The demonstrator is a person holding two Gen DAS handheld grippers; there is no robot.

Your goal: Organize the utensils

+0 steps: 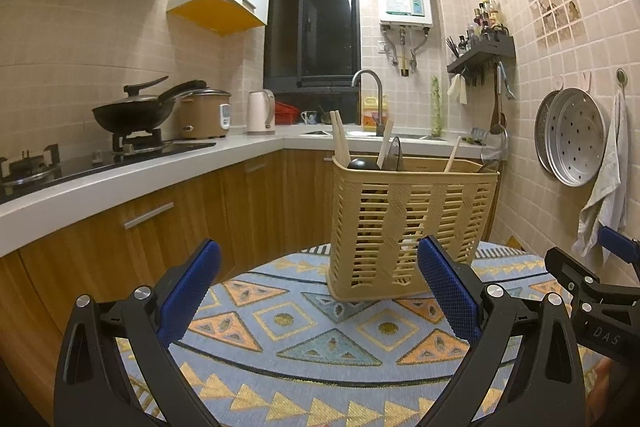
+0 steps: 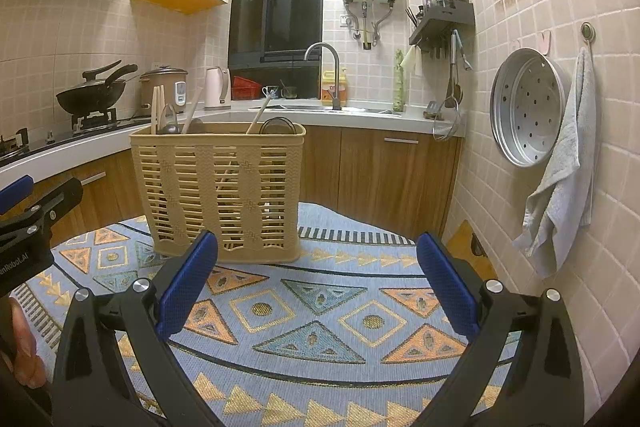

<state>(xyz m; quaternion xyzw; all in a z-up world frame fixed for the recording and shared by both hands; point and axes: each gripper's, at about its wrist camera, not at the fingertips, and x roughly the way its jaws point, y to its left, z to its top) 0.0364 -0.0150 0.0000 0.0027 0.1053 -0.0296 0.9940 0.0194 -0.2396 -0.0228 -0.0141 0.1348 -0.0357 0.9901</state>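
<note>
A beige slotted plastic utensil basket (image 1: 408,227) stands upright on a table covered by a blue patterned cloth (image 1: 304,339). It holds wooden chopsticks (image 1: 338,135), a wooden spatula (image 1: 452,155) and dark ladles (image 1: 362,164). My left gripper (image 1: 320,291) is open and empty, just short of the basket. In the right wrist view the basket (image 2: 220,191) stands ahead to the left, with utensils (image 2: 192,117) sticking up. My right gripper (image 2: 318,285) is open and empty, to the basket's right. The right gripper also shows in the left wrist view (image 1: 592,291), and the left gripper in the right wrist view (image 2: 28,223).
A white L-shaped counter (image 1: 120,179) carries a gas hob, a wok (image 1: 136,111), a rice cooker (image 1: 204,115) and a kettle (image 1: 260,111). A sink with a tap (image 1: 368,99) is at the back. A steamer tray (image 2: 528,107) and a towel (image 2: 560,179) hang on the right wall.
</note>
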